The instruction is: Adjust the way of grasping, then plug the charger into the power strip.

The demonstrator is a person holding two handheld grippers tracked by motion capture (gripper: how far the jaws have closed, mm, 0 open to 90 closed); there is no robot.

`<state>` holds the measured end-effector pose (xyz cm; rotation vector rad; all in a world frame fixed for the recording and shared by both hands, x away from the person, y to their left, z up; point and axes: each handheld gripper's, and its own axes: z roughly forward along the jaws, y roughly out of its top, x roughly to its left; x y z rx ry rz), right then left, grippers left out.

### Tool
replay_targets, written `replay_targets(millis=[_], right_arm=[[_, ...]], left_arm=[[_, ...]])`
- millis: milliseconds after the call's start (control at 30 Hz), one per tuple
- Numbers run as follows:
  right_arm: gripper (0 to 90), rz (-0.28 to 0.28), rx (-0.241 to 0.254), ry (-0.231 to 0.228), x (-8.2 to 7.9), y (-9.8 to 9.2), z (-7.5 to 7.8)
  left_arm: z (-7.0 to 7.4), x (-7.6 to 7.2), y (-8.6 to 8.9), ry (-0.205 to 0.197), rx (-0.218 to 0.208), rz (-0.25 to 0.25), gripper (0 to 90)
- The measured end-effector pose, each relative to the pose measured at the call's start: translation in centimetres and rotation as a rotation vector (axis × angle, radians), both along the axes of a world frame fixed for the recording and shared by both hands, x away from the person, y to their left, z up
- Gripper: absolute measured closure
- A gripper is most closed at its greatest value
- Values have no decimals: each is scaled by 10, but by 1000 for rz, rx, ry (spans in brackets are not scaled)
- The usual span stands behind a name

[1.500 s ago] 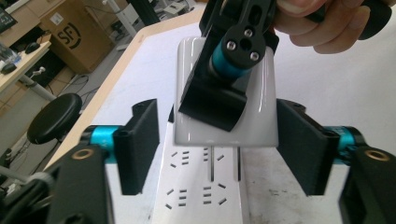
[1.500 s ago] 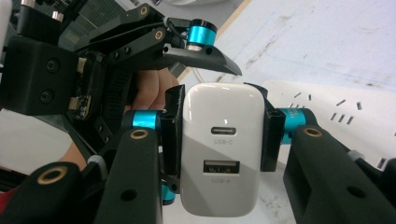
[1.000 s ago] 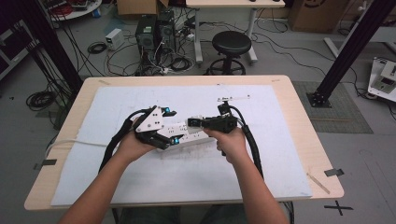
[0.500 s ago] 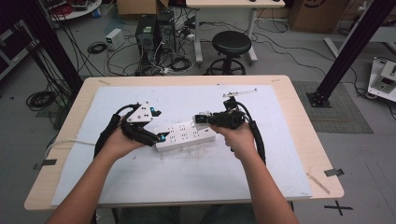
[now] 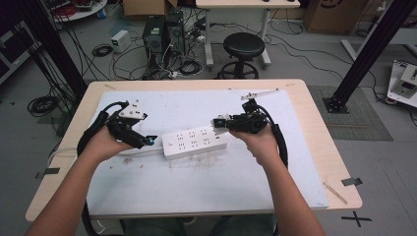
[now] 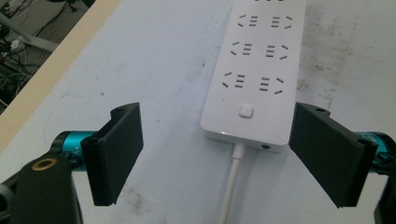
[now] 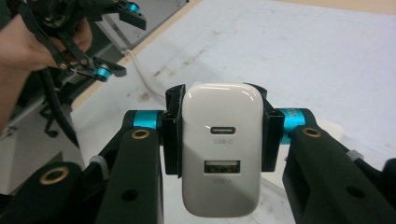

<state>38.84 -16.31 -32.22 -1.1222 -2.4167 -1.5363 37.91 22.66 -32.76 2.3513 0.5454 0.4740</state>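
Observation:
A white power strip [image 5: 194, 142] lies flat in the middle of the white mat [image 5: 206, 187], its cable [image 6: 232, 186] running off from its left end. My left gripper [image 5: 149, 140] hovers just off that end. In the left gripper view its black jaws have just been opening and stand wide apart, with the switch end of the power strip [image 6: 254, 70] just beyond them and nothing pressed between them. My right gripper [image 5: 219, 122] hangs above the strip's right end, shut on a white USB charger [image 7: 220, 149] whose two ports face the camera. The left gripper [image 7: 112, 42] also shows far off at upper left.
The mat covers most of a wooden table [image 5: 319, 132]. A thin metal piece [image 5: 258, 94] lies at the mat's far edge. Behind the table are a black stool [image 5: 243, 49], computer towers [image 5: 160, 37] and loose cables on the floor. A black frame post [image 5: 366, 54] rises at the right.
My left gripper has slid left off the power strip and its jaws have spread apart. My right gripper has moved right and up a little, with the charger still in it.

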Motion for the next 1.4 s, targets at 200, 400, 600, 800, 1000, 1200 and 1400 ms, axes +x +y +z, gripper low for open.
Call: replay_targets(millis=[200,400,600,800,1000,1200,1400], right_arm=[[631,-19,-47,-17,0,-9,3],[631,-22,-79,-18,1,-13,3],[631,-21,-89,-18,1,-13,3],[631,-23,-97,-20,3,-18,4],[631,-24,-103,-32,4,-22,8],[631,-5,-139,-39,14,-20,15],[631,58,-238,-30,40,-8,18]], left_arm=[[2,7,9,19,-9,-2,177],[2,14,12,40,8,-11,177],[0,18,16,59,9,-5,177],[-1,19,20,70,10,3,177],[0,17,19,73,22,8,177],[1,17,20,77,62,7,177],[-5,12,21,87,76,16,177]])
